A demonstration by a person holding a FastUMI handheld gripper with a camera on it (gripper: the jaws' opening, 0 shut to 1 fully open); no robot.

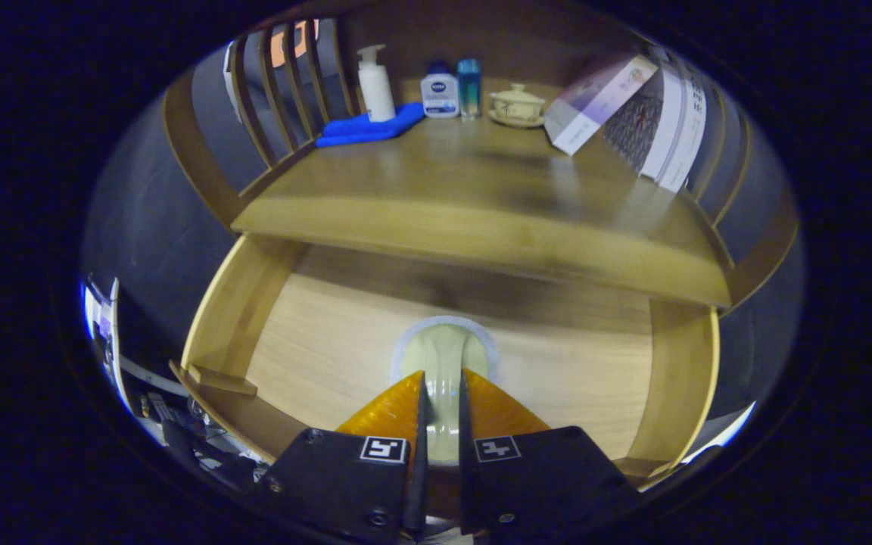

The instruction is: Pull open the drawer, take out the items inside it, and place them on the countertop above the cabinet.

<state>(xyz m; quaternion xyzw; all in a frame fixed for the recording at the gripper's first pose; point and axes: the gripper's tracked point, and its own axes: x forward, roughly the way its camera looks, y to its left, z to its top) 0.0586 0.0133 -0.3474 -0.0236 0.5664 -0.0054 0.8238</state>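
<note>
Here, claw (442, 386) clamped on pale spoon (442, 356) (handle between fingers), over open drawer (315, 341).

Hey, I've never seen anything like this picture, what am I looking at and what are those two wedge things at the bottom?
Those wedges are the two fingers of a handheld tool that a person carries; the camera rides on it, looking forward. The fingers are closed on a pale object with a light rim, over the open wooden drawer. Above is the countertop, holding a blue cloth, a pump bottle, two small bottles, a lidded cup and leaning booklets.
</note>
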